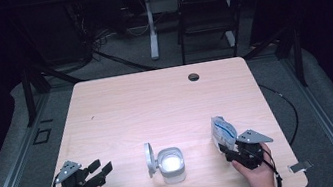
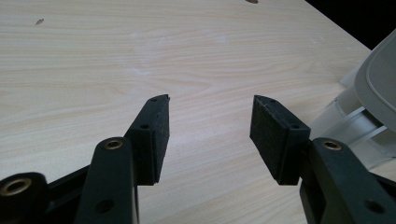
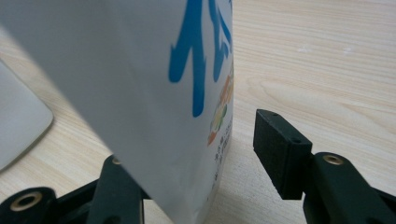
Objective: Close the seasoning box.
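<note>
On the light wooden table (image 1: 121,110), a white pouch (image 1: 222,133) with blue lettering stands near the front right, its long axis running up from the tabletop and its top leaning slightly away from the person. The right gripper (image 1: 231,150) sits just behind its base. In the right gripper view the pouch (image 3: 140,93) stands between the jaws, hiding the left one, while the right pad is plainly apart from it; the jaws are wide and grip nothing.

The left gripper (image 1: 99,169) rests at the front left, its jaws spread wide over bare wood, holding nothing.

Between the two grippers stands a white container (image 1: 171,164), its round lid (image 1: 150,159) hinged open and upright on its left side.
</note>
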`<act>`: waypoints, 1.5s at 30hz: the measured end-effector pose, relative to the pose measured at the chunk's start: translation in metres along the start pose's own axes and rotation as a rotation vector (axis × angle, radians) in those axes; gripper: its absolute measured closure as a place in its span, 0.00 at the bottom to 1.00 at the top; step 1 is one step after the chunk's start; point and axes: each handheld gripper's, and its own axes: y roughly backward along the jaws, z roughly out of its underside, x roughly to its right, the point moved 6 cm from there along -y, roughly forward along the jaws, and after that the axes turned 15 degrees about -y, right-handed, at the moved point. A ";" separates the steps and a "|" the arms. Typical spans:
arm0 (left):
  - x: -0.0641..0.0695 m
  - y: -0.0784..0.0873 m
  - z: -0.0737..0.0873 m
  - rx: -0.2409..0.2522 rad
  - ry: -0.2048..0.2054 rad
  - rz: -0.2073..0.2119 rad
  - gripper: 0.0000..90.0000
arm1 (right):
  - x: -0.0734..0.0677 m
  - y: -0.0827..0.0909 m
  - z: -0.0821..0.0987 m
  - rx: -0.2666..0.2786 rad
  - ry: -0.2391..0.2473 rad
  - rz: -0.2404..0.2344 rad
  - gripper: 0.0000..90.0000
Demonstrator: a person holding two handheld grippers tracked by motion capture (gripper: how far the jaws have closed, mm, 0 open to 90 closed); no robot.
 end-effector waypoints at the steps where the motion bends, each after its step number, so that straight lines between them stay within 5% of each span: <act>1: 0.000 0.000 0.000 0.000 0.001 -0.001 0.53 | 0.000 0.001 0.000 0.001 -0.001 -0.004 0.54; 18: 0.007 0.000 -0.004 0.004 -0.015 0.015 0.54 | -0.009 0.007 0.005 0.003 0.034 -0.014 0.51; 33: 0.053 -0.003 -0.025 0.024 -0.186 0.142 1.00 | -0.014 0.024 0.011 0.002 0.032 -0.042 0.46; 45: 0.071 -0.010 -0.027 0.008 -0.209 0.181 1.00 | -0.013 0.029 0.014 0.024 0.011 -0.039 0.45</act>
